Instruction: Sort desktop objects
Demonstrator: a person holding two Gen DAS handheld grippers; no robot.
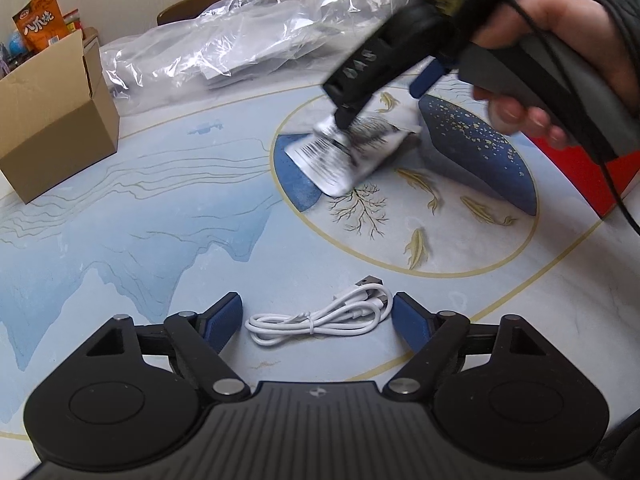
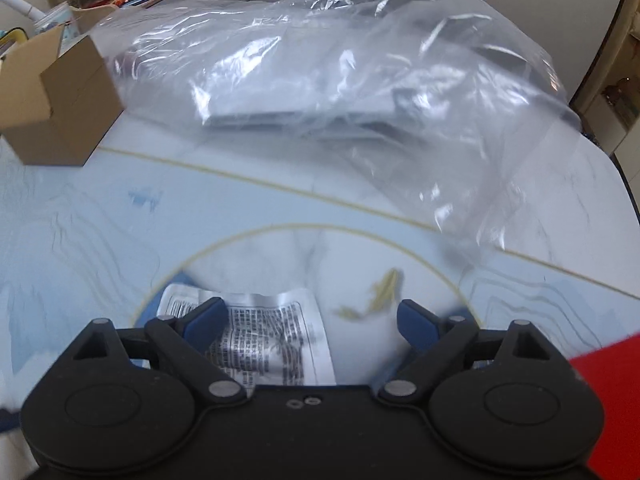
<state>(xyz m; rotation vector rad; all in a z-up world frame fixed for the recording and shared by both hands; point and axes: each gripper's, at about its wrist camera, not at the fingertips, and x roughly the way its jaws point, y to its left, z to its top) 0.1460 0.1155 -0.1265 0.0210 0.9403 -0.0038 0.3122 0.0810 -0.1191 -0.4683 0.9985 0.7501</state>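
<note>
A coiled white USB cable [image 1: 320, 314] lies on the patterned table, right between the fingers of my open left gripper [image 1: 318, 320]. A silver foil packet with printed text [image 1: 340, 154] lies at the table's centre circle; it also shows in the right wrist view [image 2: 276, 336]. My right gripper [image 1: 384, 100] hovers low over the packet with its jaws open; in its own view the gripper [image 2: 310, 326] straddles the packet, the left fingertip [image 2: 206, 316] over the packet's left part. I cannot tell whether it touches.
An open cardboard box [image 1: 56, 120] stands at the far left, with snack bags behind it. A large crumpled clear plastic bag [image 2: 340, 92] covers the far side of the table. A red object [image 1: 580, 172] sits at the right edge.
</note>
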